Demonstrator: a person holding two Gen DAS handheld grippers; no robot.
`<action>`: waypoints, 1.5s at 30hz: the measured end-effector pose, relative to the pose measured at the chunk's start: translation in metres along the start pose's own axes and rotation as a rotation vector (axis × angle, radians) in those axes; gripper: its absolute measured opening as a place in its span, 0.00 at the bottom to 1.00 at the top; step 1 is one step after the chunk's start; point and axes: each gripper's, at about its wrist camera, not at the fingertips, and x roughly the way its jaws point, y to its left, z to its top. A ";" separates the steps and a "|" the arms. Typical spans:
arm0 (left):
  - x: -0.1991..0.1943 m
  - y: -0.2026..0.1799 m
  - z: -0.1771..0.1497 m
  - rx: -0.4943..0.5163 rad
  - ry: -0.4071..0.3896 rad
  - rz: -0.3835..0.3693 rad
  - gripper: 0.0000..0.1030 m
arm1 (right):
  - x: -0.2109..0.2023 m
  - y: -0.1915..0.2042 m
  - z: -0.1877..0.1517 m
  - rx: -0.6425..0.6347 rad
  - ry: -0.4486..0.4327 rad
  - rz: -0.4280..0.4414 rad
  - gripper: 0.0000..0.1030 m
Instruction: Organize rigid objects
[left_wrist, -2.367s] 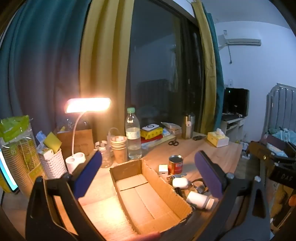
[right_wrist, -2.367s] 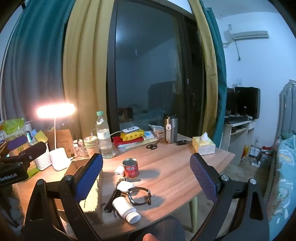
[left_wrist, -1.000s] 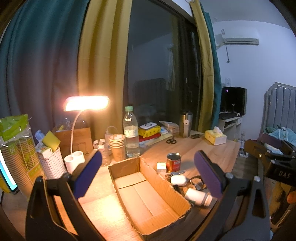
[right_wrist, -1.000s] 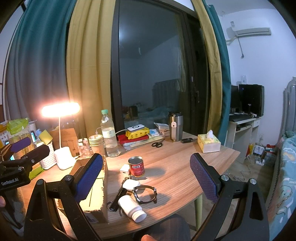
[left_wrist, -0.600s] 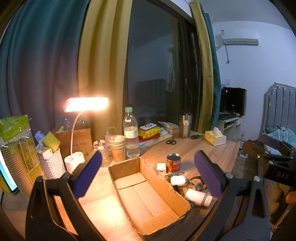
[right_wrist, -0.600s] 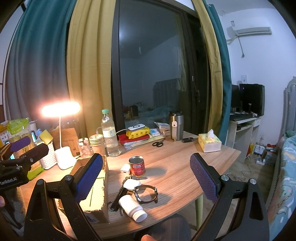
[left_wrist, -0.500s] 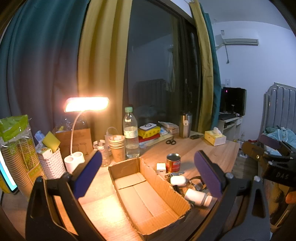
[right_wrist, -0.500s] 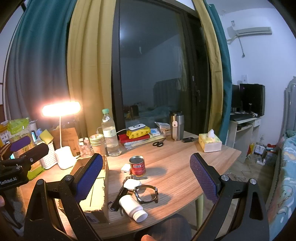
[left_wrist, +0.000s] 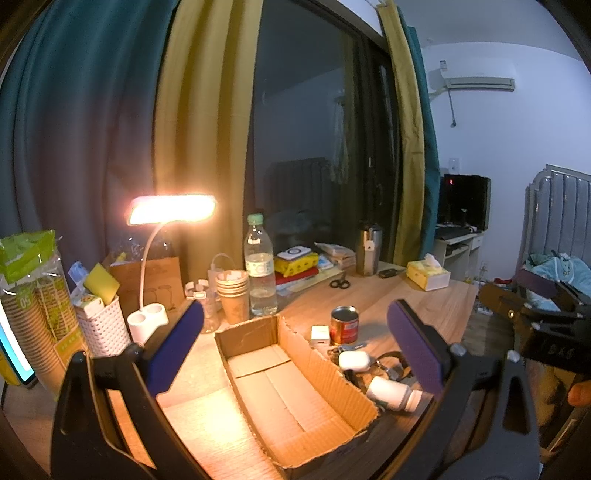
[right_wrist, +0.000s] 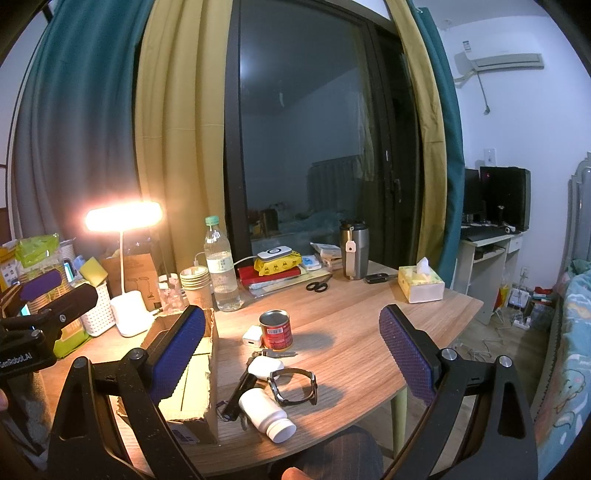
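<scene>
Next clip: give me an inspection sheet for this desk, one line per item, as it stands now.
Surface: wooden table, lit by a desk lamp.
Job's things: open cardboard box, nothing seen inside; beside it lie a white pill bottle on its side, a wristwatch, a white earbud case, a white charger cube and an upright red can.
Clutter: water bottle, stacked paper cups, scissors, steel tumbler, tissue box.
Grippers: left tongs and right tongs, both open, holding nothing, above the table.
Cables: a white one behind the water bottle.
Surroundings: curtains, dark window, air conditioner.
</scene>
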 end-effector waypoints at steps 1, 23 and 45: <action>0.000 0.000 0.000 0.000 0.000 0.000 0.97 | 0.000 -0.001 0.000 0.000 0.000 0.000 0.94; 0.000 -0.001 -0.002 -0.004 0.006 -0.002 0.97 | 0.000 0.005 -0.002 -0.002 0.008 0.003 0.94; 0.108 0.058 -0.087 -0.147 0.469 0.137 0.97 | 0.080 -0.012 -0.059 0.022 0.262 -0.031 0.94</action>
